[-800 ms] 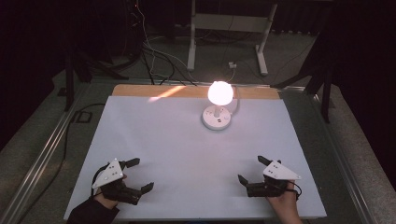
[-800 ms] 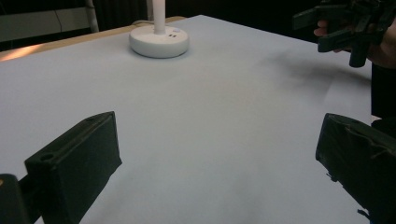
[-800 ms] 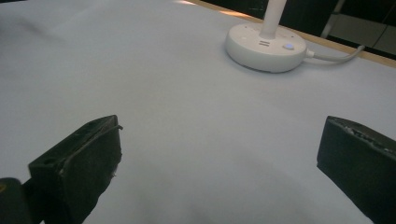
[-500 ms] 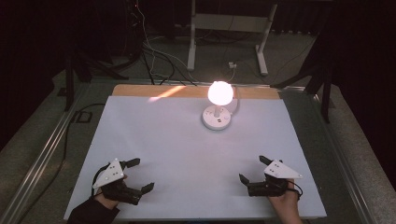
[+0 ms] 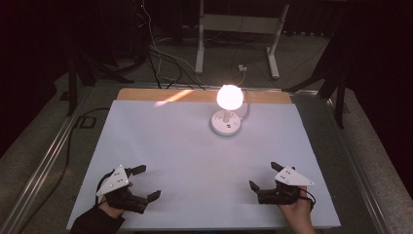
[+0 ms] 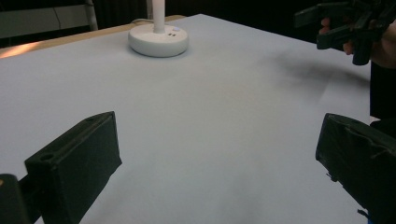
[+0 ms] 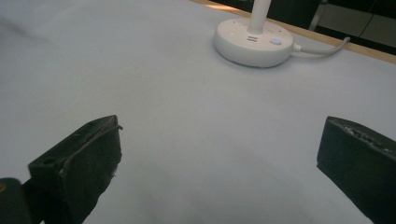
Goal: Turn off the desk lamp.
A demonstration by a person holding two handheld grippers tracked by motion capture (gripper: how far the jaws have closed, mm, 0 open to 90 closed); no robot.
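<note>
lit lamp [image 5: 228, 114], white table [image 5: 170, 156], floor cables [image 5: 156, 53]

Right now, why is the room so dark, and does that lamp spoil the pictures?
High view: the lamp is lit and its globe blows out to white, while the floor beyond the table stays nearly black. Left gripper view: the right gripper casts a soft shadow. Right gripper view: the lamp base is evenly lit.

lamp [image 6: 159, 32] top cut off in both gripper views.

Lamp [image 5: 227, 113] at table's [image 5: 185, 161] far edge, well beyond both claws.
</note>
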